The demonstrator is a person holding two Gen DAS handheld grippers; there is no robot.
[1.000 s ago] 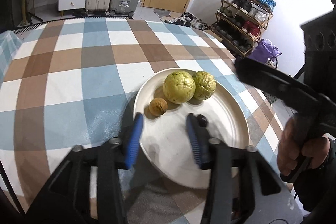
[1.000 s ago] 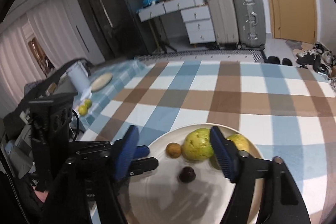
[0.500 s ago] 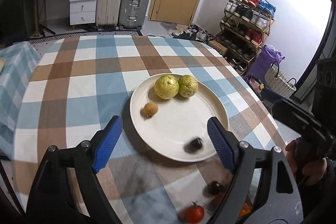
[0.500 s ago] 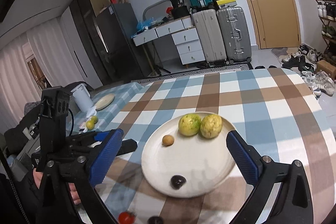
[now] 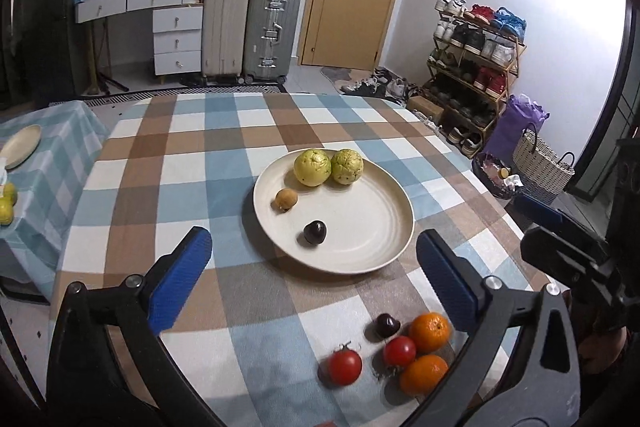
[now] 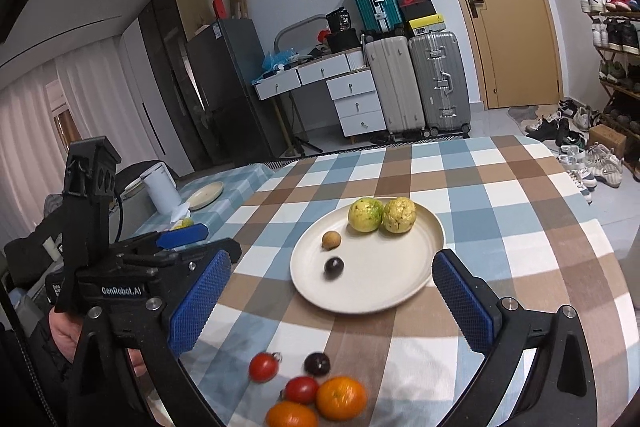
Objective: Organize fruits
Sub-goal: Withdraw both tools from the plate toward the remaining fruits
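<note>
"GenRobot.AI" printed on left gripper [image 6: 180, 239]; jaws opening, nothing between.

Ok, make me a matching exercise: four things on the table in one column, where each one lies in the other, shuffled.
Things:
1. two green guavas
2. dark plum
3. two oranges
4. small brown fruit

Places:
A. on the cloth, beside the tomatoes
B. far edge of the plate, touching each other
C. on the plate, nearest the near rim
D. on the plate, left of middle

Pairs: 1-B, 2-C, 3-A, 4-D
</note>
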